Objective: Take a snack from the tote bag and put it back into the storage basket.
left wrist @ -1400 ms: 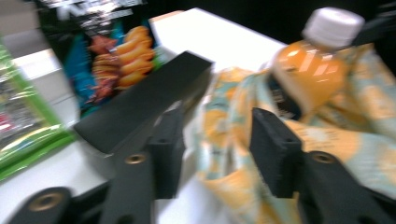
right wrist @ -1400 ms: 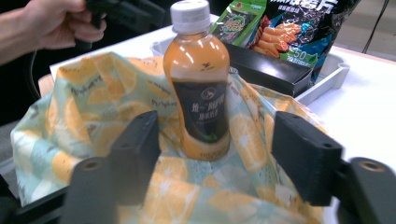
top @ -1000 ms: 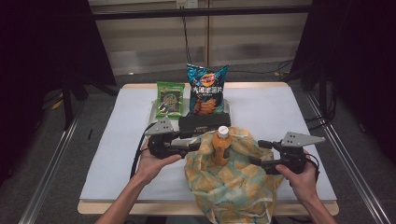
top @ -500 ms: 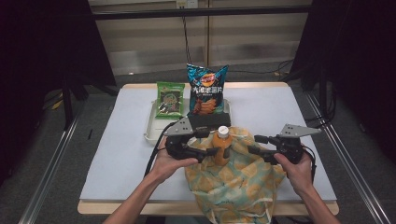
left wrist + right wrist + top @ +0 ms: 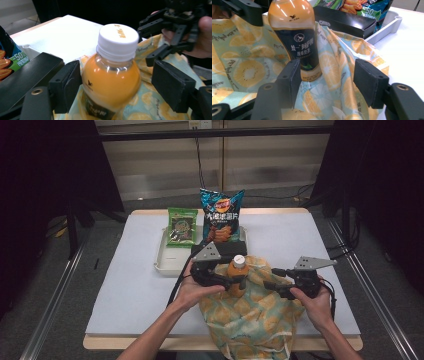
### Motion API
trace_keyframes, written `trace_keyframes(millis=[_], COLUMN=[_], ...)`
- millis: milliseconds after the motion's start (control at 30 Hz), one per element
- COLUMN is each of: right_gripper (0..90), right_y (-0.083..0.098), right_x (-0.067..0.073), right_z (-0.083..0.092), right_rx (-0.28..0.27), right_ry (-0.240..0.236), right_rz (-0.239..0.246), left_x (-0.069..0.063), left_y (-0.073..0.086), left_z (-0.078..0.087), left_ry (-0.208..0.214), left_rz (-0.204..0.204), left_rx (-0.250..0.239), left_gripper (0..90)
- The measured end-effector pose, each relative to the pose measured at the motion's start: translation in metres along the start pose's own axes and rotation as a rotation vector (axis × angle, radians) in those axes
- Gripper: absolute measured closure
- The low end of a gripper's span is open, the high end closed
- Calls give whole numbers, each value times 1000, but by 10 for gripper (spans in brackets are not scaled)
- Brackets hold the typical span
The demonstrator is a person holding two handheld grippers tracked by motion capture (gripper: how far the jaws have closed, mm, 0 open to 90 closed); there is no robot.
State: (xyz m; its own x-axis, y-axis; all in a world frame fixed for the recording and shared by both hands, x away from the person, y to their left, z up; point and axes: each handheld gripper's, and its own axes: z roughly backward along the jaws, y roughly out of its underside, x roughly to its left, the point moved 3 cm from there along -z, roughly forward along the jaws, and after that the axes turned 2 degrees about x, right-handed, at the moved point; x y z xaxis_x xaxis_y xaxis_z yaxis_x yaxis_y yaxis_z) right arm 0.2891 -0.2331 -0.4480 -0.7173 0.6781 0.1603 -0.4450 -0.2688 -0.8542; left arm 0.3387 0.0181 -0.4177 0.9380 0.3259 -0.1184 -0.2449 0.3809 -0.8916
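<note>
An orange drink bottle [image 5: 237,271] with a white cap stands upright in the mouth of a lemon-print cloth bag [image 5: 250,320] at the table's front. My left gripper [image 5: 239,282] reaches in from the left and straddles the bottle [image 5: 110,85]. Its jaws have just been opening: the left pad sits at the bottle's side and the right pad stands well apart. My right gripper [image 5: 268,285] hovers at the bag's right side, its jaws also just opening. In the right gripper view it [image 5: 332,82] is open over a fold of the bag [image 5: 244,70], short of the bottle [image 5: 294,30].
Behind the bag a white tray [image 5: 162,262] holds a green snack packet [image 5: 181,226], a blue crisp bag [image 5: 221,217] and a black Oreo box [image 5: 344,23]. The white tabletop [image 5: 125,285] stretches bare to the left and right. The bag hangs over the front edge.
My left gripper has moved right, from the bag's left edge to around the bottle, and its jaws have widened. The right gripper has hardly moved. The bottle stays upright.
</note>
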Motion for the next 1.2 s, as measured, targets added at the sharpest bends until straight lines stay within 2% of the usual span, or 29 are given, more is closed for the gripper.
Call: trace_keyframes(millis=[33,67,100,167,200,233,367,433,500,600,633,700,800,867,967,1100,1200], right_gripper=[391,391,391,390,389,381,377,375,374,370,370,369,373,377,385,388,389], right_y=[0,0,1,1,2,3,4,5,6,6,6,7,7,7,7,7,8], right_x=[0,0,0,1,1,1,1,1,1,2,2,2,1,1,0,-2,-1], right_z=[-1,-1,-2,-3,-3,-4,-5,-6,-7,-8,-8,-9,-8,-7,-6,-5,-4], right_rx=[2,2,6,8,11,11,16,17,22,23,24,26,25,24,20,15,15], right_ry=[3,3,2,2,2,6,13,14,13,17,18,14,15,18,15,16,17], right_rz=[3,3,1,4,3,4,6,7,3,8,7,7,7,5,1,-2,-4], left_x=[-2,-2,-4,-5,-5,-6,-7,-8,-8,-8,-8,-7,-6,-5,-5,-6,-9], left_y=[-2,-2,-2,-2,-2,-2,0,2,5,8,9,9,9,9,11,11,11], left_z=[-5,-5,-9,-11,-13,-16,-21,-26,-27,-29,-29,-28,-27,-26,-23,-17,-13], left_ry=[-15,-15,-34,-41,-56,-76,-91,-113,-141,-149,-149,-143,-112,-78,-27,-5,15], left_rz=[10,10,4,7,16,25,48,43,45,50,40,36,29,9,2,-4,-24], left_rx=[1,1,13,14,23,9,9,33,37,37,35,44,48,51,48,52,56], left_gripper=[225,218,217,203,200,201,199,200,217,268,302,306,308,308,308,309,310])
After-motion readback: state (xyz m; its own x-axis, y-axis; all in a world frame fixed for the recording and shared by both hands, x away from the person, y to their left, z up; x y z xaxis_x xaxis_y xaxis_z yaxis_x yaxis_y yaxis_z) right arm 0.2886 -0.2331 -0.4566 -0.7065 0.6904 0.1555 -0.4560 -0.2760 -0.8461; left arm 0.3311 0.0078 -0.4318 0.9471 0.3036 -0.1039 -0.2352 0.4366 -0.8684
